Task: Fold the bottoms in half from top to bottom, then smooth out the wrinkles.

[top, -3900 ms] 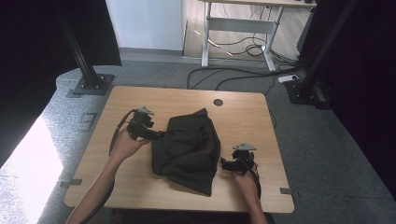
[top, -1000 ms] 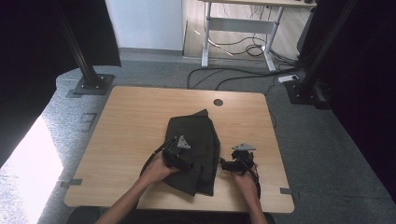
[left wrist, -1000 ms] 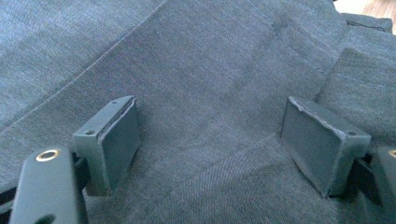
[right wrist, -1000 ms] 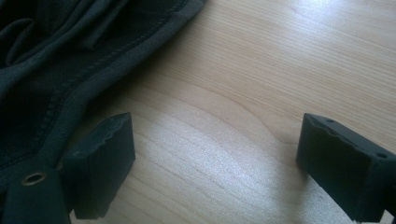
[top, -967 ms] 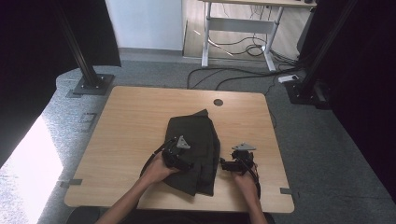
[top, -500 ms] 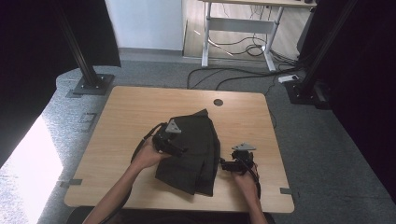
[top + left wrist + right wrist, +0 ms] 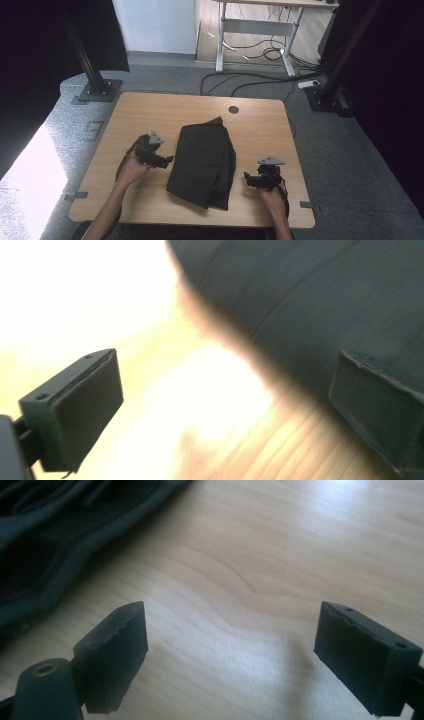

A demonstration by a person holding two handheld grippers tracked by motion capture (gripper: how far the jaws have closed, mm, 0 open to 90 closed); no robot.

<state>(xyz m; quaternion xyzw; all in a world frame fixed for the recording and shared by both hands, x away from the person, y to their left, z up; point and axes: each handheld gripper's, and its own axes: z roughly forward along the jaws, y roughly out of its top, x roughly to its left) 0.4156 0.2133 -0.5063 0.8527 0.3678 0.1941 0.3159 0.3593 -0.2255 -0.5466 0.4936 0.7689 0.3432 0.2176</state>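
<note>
Garment (image 7: 205,162), one, dark, folded, at centre of wooden counter (image 7: 260,125), between two tongs, left tongs (image 7: 167,160) just beside its left edge, jaws apart and empty, right tongs (image 7: 246,179) near its lower right edge, jaws apart and empty.

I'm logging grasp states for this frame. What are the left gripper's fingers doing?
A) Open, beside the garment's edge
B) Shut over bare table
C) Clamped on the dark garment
A: in the left gripper view the left gripper has its fingers wide apart with nothing between them, beside the dark garment.
</note>
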